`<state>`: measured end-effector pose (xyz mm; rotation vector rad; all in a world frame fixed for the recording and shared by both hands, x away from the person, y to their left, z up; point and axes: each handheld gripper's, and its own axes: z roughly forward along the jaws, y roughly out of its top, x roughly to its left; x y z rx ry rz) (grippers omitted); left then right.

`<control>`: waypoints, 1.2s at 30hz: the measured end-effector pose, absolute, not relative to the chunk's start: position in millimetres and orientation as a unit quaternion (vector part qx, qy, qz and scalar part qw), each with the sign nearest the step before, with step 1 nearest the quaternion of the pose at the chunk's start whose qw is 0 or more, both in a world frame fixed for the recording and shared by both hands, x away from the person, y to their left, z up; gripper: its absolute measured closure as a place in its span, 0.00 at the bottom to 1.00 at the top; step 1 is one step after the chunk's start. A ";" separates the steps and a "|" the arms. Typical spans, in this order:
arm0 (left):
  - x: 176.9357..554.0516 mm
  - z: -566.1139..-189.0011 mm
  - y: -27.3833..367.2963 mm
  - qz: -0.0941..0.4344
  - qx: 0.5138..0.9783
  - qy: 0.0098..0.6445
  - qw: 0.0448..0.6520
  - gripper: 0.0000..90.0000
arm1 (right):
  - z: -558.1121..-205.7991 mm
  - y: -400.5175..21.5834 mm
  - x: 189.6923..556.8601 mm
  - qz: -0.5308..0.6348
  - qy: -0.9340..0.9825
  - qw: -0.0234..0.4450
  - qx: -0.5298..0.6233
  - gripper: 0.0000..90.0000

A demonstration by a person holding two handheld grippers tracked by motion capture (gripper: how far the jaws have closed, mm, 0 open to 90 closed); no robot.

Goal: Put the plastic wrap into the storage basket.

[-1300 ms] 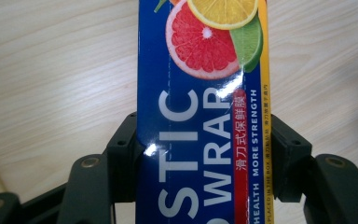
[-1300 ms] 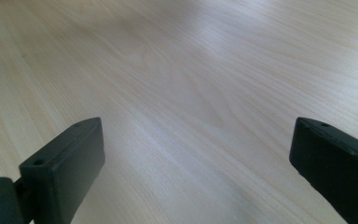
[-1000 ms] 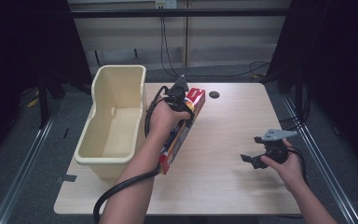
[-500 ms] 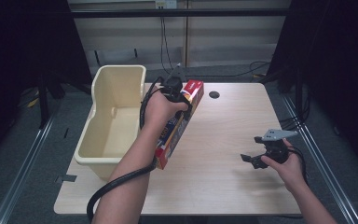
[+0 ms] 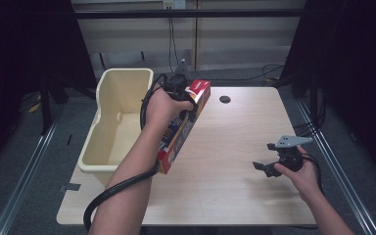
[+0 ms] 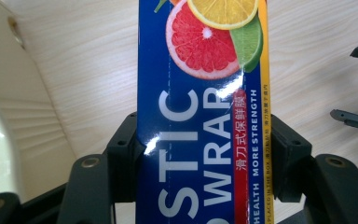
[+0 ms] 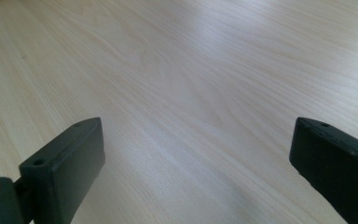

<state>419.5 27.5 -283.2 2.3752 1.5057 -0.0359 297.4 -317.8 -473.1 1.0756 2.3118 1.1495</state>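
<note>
Clamping a long blue citrus-printed wrap box (image 6: 200,140), left gripper (image 5: 178,90), right gripper (image 5: 267,169) jaws apart

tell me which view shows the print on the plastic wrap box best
The left gripper view: the plastic wrap box sits close up, lettering and citrus picture readable. The high view shows the whole box small, text illegible. The right gripper view gives nothing of it.
</note>
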 end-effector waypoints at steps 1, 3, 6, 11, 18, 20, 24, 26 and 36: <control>419.8 -278.6 30.3 -0.017 0.829 0.532 0.171 0.45 | -473.0 -317.8 297.4 0.405 0.814 0.170 0.380 0.03; 420.2 -275.0 32.8 -0.016 0.829 0.533 0.168 0.45 | -473.0 -317.7 297.3 0.405 0.814 0.169 0.380 0.03; 420.3 -269.7 36.5 -0.011 0.828 0.534 0.168 0.45 | -473.0 -317.5 297.3 0.405 0.814 0.170 0.380 0.03; 419.8 -262.7 42.3 -0.015 0.822 0.542 0.175 0.45 | -473.2 -317.1 297.3 0.406 0.815 0.166 0.379 0.03; 419.0 -254.5 51.1 -0.016 0.817 0.548 0.177 0.45 | -473.5 -316.6 297.2 0.406 0.815 0.165 0.378 0.03; 418.6 -250.7 56.0 -0.012 0.817 0.549 0.174 0.45 | -473.6 -316.1 297.0 0.407 0.814 0.168 0.378 0.03; 418.5 -247.9 60.5 -0.010 0.812 0.557 0.176 0.45 | -473.1 -316.5 297.1 0.405 0.815 0.170 0.379 0.03; 418.3 -245.8 64.0 -0.006 0.811 0.558 0.176 0.45 | -473.2 -316.6 297.1 0.406 0.815 0.169 0.379 0.03; 416.8 -238.0 80.5 -0.002 0.802 0.569 0.180 0.45 | -473.7 -315.9 297.0 0.405 0.817 0.166 0.375 0.04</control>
